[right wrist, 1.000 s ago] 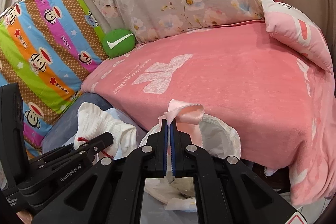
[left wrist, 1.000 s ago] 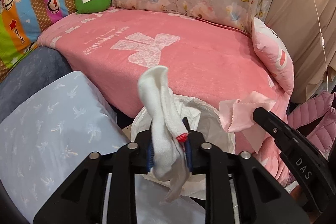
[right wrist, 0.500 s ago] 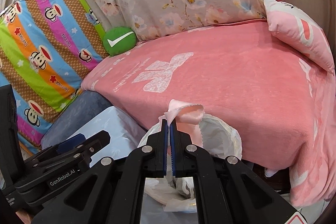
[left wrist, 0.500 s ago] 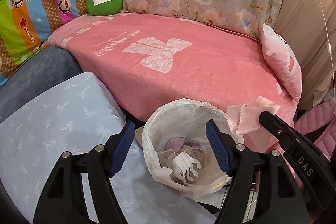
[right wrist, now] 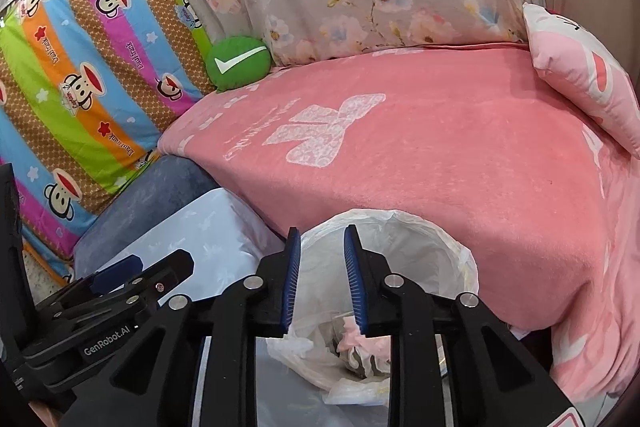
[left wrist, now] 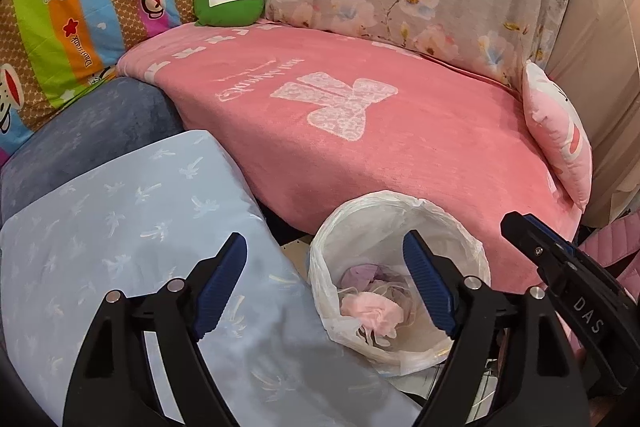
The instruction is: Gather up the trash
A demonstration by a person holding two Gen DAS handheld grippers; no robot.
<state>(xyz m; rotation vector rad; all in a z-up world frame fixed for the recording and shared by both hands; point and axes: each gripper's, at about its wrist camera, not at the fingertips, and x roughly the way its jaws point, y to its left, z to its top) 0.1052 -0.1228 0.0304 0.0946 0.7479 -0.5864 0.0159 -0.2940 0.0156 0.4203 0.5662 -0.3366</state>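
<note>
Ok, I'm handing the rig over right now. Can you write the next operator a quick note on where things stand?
Left gripper: jaws wide open, empty, beside the bin.
Right gripper: jaws open, empty, right above the bin.
Bin: lined with a white bag, standing against the pink bed, next to the light blue pillow.
Done: the pink cloth lies in the bin on top of other scraps.
Left: no loose trash shows on the bed in either view; look around elsewhere for more before moving on.
</note>
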